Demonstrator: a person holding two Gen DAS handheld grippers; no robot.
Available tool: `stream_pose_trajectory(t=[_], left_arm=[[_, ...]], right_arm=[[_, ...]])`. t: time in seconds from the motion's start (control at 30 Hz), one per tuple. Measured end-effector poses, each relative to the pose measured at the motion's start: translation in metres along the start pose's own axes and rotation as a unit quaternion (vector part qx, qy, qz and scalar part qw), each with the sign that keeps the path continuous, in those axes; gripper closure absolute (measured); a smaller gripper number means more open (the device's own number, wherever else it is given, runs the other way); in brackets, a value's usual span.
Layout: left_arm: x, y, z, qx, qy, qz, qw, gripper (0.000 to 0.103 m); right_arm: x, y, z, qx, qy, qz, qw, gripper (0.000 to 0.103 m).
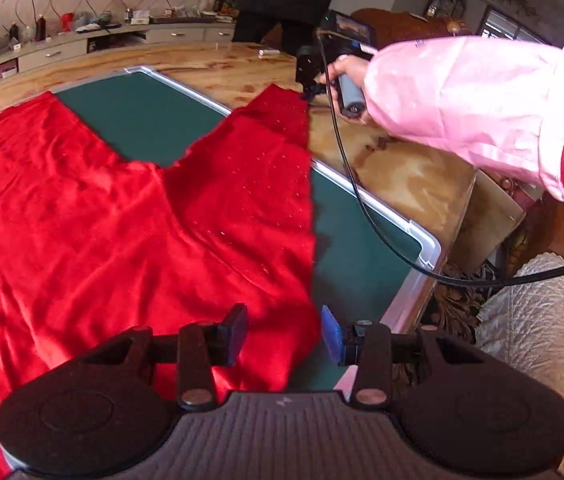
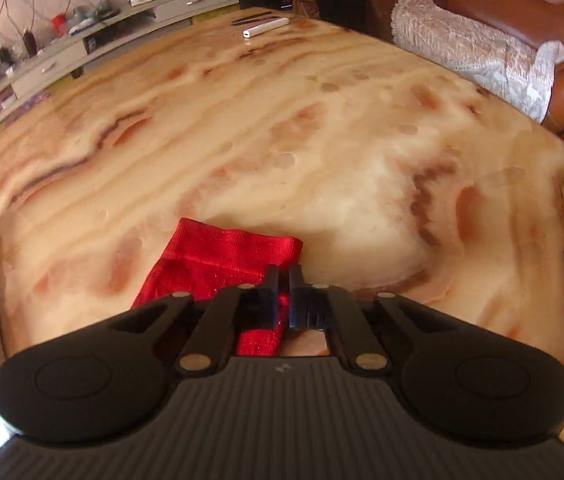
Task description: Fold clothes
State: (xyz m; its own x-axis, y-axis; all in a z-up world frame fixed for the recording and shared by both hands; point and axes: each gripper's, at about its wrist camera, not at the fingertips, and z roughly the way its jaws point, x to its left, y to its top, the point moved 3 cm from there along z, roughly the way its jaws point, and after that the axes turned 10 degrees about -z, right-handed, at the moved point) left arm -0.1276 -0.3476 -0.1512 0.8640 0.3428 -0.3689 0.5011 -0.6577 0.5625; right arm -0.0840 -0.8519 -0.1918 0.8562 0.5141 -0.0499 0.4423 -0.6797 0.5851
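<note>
While spread on the surface (image 2: 322, 140):
Red trousers (image 1: 121, 220): flat.
Right hand-held gripper (image 2: 284, 276): clenched on leg cuff.
Left hand-held gripper (image 1: 284, 334): released, over waist edge.

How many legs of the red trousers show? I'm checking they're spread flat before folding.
2. One leg runs to the far left over the green mat; the other leg reaches far right, its cuff pinched by the right gripper.

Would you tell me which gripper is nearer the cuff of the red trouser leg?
Right. The right gripper is shut on the cuff; the left gripper hangs open over the waist end.
</note>
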Motion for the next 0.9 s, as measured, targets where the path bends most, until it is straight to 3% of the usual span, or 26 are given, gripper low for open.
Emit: stream_pose_trajectory(t=[0.33, 0.6, 0.73, 0.83, 0.9], left_arm=[[0.007, -0.009, -0.003, 0.031, -0.052, -0.027, 0.9978, 0.063], [0.011, -0.014, -0.01, 0.029, -0.055, -0.038, 0.9974, 0.063], [0.027, -0.013, -0.025, 0.019, -0.032, -0.058, 0.9976, 0.063], [0.063, -0.014, -0.056, -0.024, 0.024, -0.088, 0.9956, 0.056], [0.088, -0.015, -0.077, -0.052, 0.061, -0.108, 0.9909, 0.056]], right_arm=[[-0.036, 0.002, -0.001, 0.011, -0.045, 0.018, 0.999, 0.1], [-0.041, -0.001, 0.001, 0.012, -0.077, 0.0, 0.997, 0.099], [-0.026, 0.002, -0.008, 0.0, -0.091, -0.012, 0.996, 0.086], [0.016, -0.001, -0.037, -0.041, 0.018, -0.047, 0.998, 0.083], [0.059, -0.012, -0.061, -0.054, 0.118, -0.085, 0.988, 0.082]])
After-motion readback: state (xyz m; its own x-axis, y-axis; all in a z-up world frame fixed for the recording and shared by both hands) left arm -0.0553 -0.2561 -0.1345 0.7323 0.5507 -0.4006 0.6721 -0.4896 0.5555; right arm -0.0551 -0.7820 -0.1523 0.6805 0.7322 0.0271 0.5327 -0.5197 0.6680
